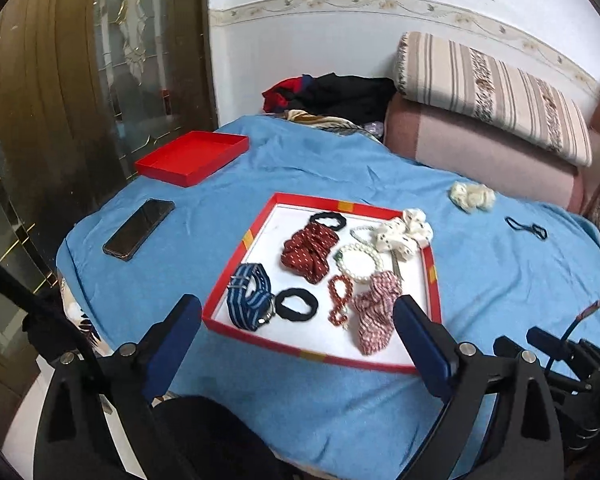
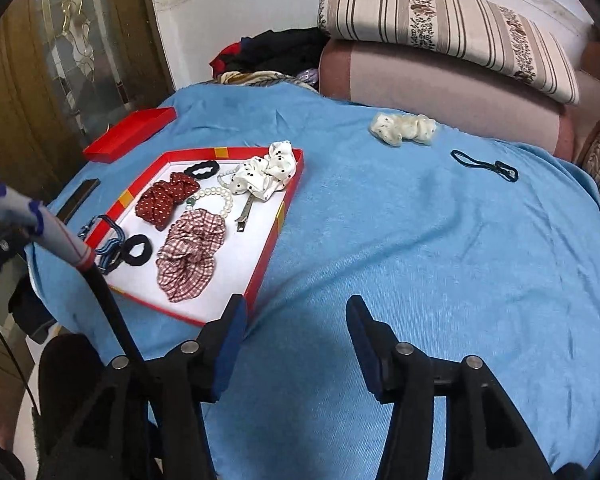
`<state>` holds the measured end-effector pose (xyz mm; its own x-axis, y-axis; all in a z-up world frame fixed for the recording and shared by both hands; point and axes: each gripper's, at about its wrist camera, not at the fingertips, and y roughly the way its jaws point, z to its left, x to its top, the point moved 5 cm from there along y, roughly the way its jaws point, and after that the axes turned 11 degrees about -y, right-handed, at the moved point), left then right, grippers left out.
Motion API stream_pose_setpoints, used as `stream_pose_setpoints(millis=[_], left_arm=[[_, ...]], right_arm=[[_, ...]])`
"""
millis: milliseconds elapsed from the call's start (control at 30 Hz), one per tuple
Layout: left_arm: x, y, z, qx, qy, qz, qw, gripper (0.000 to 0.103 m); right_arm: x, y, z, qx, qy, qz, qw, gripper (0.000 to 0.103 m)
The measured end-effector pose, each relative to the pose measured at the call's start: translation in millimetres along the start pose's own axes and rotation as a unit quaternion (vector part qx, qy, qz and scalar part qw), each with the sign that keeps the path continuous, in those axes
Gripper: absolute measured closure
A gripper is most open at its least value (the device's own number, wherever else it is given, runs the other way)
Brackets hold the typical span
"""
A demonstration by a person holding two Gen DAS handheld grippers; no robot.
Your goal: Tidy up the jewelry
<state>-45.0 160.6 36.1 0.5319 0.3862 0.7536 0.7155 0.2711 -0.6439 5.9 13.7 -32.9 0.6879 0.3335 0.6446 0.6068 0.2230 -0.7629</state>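
Observation:
A red-rimmed white tray (image 1: 236, 256) (image 2: 278, 216) lies on a blue cloth. It holds a dark red dotted scrunchie (image 1: 308, 252) (image 2: 164, 198), a pink checked scrunchie (image 1: 374, 316) (image 2: 190, 252), a white dotted scrunchie (image 1: 404, 234) (image 2: 266, 172), a pearl bracelet (image 1: 360, 262), red beads (image 1: 338, 300), a blue striped strap (image 1: 248, 296) and black hair ties (image 1: 296, 306). A cream scrunchie (image 1: 472, 196) (image 2: 404, 128) and a thin black band (image 1: 526, 228) (image 2: 486, 166) lie on the cloth outside the tray. My left gripper (image 1: 298, 322) is open and empty over the tray's near edge. My right gripper (image 2: 296, 316) is open and empty, right of the tray.
A red lid (image 1: 190, 156) (image 2: 130, 134) and a dark phone (image 1: 140, 228) lie left of the tray. Striped and pink cushions (image 1: 492, 120) (image 2: 448, 52) and a heap of dark clothes (image 1: 332, 94) stand at the back. A wood and glass door (image 1: 80, 80) is at the left.

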Motion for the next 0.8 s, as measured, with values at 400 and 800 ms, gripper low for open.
stream_pose_setpoints(millis=[400,800], left_arm=[[-37.3,-16.0,-7.5,0.022,0.034,0.023,0.9989,0.007],[-45.5,11.1,10.2,0.015,0.017,0.061,0.9979,0.007]], right_arm=[[-15.2,-12.5,3.4,-0.022,0.009,-0.011,1.0,0.043],[-14.2,-3.9,32.4,-0.071,-0.057,-0.012,0.996,0.036]])
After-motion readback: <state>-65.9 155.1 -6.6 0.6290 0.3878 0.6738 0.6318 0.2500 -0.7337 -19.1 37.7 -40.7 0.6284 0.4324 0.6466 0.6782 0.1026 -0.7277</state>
